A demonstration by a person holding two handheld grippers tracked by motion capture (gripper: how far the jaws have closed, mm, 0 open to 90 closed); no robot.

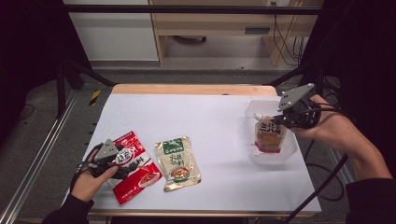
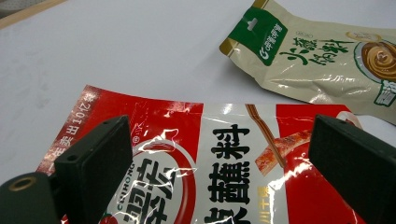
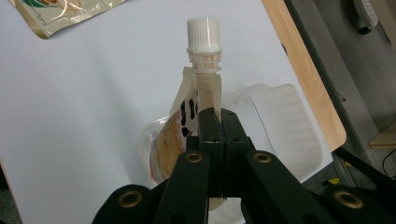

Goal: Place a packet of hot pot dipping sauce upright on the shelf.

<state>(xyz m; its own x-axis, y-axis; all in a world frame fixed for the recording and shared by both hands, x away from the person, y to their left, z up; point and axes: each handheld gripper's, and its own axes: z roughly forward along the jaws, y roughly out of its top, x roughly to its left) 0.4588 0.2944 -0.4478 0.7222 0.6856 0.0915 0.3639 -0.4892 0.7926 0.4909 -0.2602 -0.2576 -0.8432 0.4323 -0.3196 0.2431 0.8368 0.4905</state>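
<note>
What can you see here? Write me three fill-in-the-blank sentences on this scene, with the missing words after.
1. The right gripper is shut on a pouch with a white ____ on its spout.
2. That pouch hangs over a clear plastic ____ at the table's right end.
3. The left gripper, jaws open, hovers over the ____ packet, beside the beige packet.

Missing words: cap; tray; red
</note>
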